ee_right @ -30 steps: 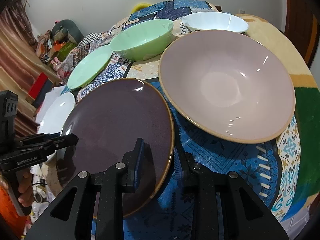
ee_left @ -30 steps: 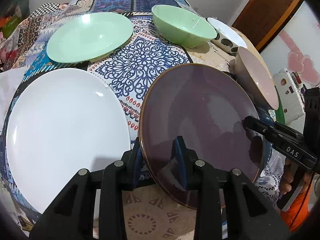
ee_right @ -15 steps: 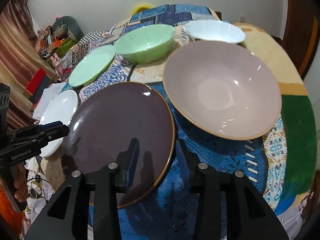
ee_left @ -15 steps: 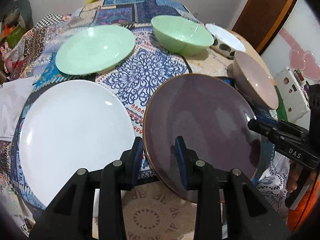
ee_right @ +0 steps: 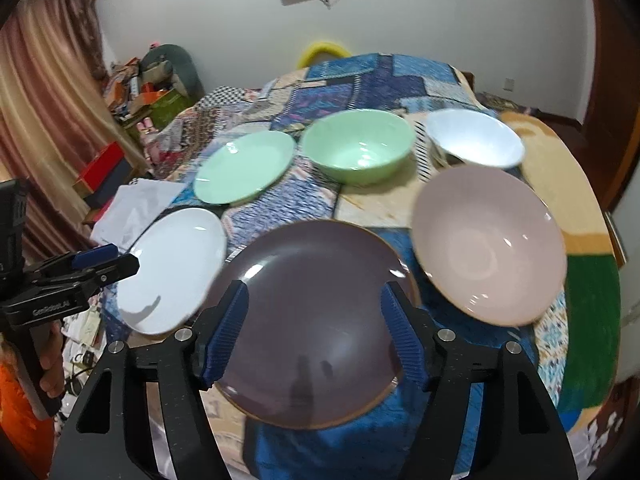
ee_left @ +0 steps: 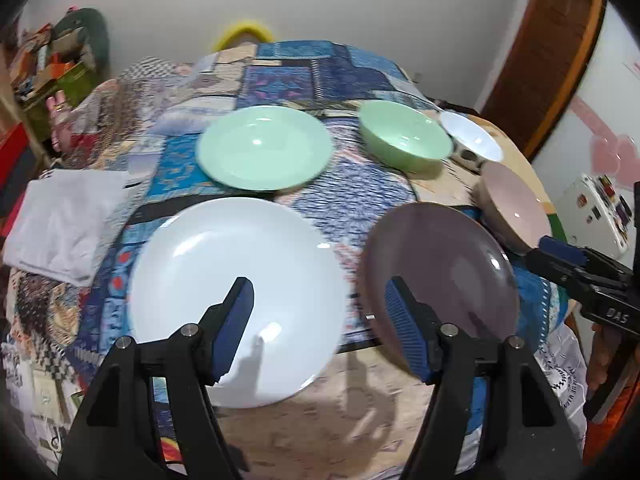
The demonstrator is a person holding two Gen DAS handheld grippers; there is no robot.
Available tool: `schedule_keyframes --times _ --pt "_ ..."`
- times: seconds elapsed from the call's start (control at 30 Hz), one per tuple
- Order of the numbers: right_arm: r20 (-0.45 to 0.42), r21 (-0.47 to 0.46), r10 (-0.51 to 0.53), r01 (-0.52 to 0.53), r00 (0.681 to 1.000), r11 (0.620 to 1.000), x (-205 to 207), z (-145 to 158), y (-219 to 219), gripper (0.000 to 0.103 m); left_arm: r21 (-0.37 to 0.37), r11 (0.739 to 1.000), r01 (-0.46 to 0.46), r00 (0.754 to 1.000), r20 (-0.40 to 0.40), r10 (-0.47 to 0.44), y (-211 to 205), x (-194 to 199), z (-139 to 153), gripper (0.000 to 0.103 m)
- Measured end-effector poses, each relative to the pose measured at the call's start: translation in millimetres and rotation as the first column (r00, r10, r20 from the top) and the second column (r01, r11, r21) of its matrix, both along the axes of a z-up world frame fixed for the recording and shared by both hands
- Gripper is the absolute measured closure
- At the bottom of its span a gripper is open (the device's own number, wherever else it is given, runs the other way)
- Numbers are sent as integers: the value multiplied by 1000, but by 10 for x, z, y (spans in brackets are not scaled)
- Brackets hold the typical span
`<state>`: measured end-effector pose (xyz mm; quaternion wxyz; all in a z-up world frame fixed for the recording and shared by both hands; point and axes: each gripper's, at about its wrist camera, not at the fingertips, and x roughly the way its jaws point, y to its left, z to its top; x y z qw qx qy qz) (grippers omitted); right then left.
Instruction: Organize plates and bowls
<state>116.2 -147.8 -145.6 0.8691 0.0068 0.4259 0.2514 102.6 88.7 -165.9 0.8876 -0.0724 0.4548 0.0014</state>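
Observation:
A dark purple plate (ee_left: 440, 276) (ee_right: 316, 320) lies flat on the patterned tablecloth near the front edge. A large white plate (ee_left: 236, 280) (ee_right: 176, 264) lies to its left. A mint green plate (ee_left: 264, 148) (ee_right: 244, 166), a mint green bowl (ee_left: 404, 140) (ee_right: 356, 148), a white bowl (ee_left: 472, 136) (ee_right: 474, 136) and a pink bowl (ee_left: 516, 212) (ee_right: 488, 240) stand farther back. My left gripper (ee_left: 320, 320) is open and empty, above the gap between the white and purple plates. My right gripper (ee_right: 314, 332) is open and empty over the purple plate.
A folded white cloth (ee_left: 60, 220) lies at the table's left edge. The tablecloth (ee_left: 304, 76) covers a round table. Clutter and boxes (ee_right: 140, 88) stand by the curtain at the far left. A wooden door (ee_left: 548, 52) is at the right.
Both grippers have opened, let go of the purple plate and pulled back and up. The plate now lies flat on the table.

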Motion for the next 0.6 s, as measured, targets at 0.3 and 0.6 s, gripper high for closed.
schedule_keyframes --times 0.3,0.6 --pt "3 -33 91 -91 996 995 98 -49 550 38 -18 990 -139 990 -27 139 703 -180 -106 35" --pt "-30 -68 156 -158 987 985 238 -236 1087 38 -14 982 -191 979 -78 189 1129 -242 -399 35"
